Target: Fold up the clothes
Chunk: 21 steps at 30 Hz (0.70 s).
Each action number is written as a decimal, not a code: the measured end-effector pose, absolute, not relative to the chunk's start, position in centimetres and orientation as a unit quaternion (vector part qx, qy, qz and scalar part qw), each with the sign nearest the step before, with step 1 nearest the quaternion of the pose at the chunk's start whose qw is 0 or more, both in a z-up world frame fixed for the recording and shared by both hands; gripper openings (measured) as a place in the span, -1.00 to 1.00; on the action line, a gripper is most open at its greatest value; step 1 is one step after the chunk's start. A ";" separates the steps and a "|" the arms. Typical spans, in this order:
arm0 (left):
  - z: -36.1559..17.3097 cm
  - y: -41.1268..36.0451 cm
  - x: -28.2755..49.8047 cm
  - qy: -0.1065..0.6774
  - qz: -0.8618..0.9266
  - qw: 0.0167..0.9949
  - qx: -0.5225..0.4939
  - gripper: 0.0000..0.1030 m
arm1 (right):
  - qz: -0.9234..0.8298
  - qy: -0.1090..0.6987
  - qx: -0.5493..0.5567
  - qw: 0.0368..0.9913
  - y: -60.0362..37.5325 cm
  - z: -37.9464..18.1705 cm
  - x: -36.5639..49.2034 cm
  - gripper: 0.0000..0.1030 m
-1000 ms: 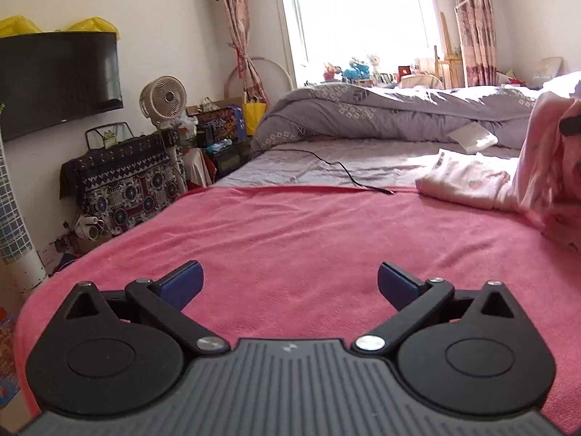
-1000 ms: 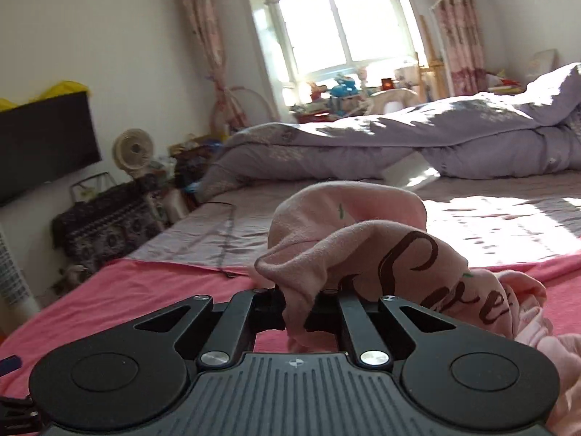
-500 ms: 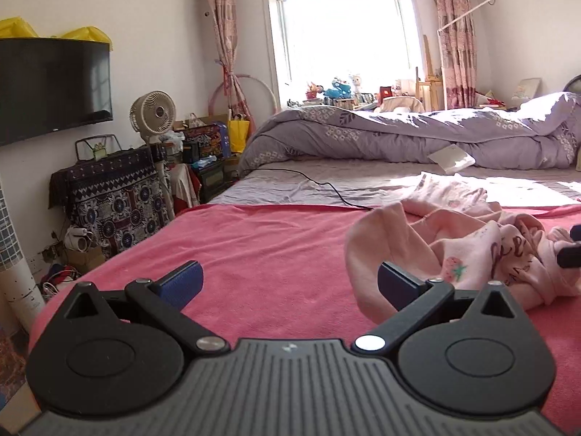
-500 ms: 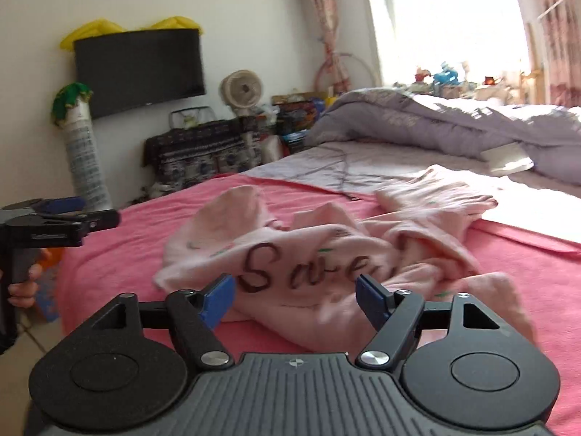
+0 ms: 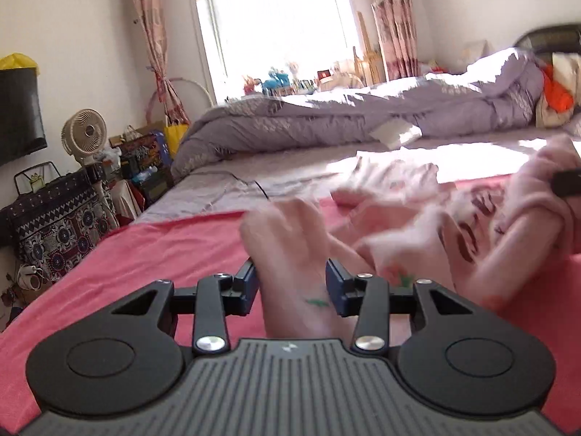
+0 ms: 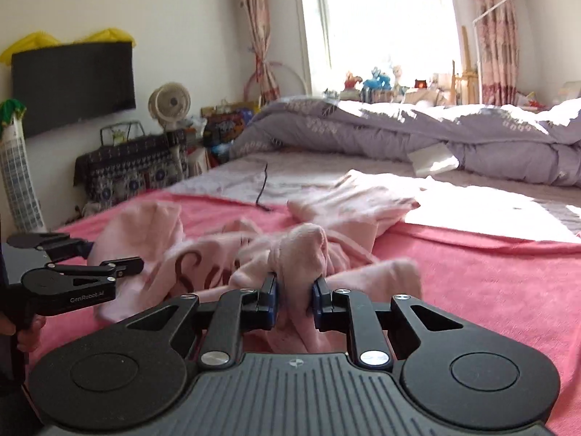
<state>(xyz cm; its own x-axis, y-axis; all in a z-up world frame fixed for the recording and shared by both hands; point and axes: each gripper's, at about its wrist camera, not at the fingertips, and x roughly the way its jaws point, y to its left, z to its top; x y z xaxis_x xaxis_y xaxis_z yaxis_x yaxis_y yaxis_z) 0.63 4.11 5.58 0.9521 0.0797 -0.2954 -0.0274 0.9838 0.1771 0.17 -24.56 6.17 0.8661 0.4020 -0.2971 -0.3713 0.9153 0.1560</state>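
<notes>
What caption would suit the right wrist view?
Right tool pinching a bunch of the pink garment on a red blanket.

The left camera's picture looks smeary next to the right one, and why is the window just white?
Left wrist view: the pink garment is smeared by motion blur, while the gripper body stays sharp. Right wrist view: crisper overall. In both, the window is overexposed, sun patches glare on the bed, and fisheye distortion bends the walls.

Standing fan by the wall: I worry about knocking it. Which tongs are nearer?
Left. The left tongs sit on the side toward the fan; the right tongs are farther across. Both have just been closing on the pink garment.
</notes>
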 end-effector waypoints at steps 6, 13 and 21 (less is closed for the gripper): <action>7.9 6.0 -1.5 0.104 0.058 0.987 0.109 0.68 | 0.141 0.163 0.046 0.976 -27.4 8.0 0.7 -0.37; 1.2 1.1 -4.6 0.193 -0.071 0.960 0.192 0.93 | 0.210 0.207 0.006 0.956 -27.7 3.8 -1.9 0.53; -1.3 -2.0 -1.6 0.232 -0.072 0.952 0.185 0.50 | 0.183 0.252 -0.043 0.949 -26.1 2.0 -1.9 -0.20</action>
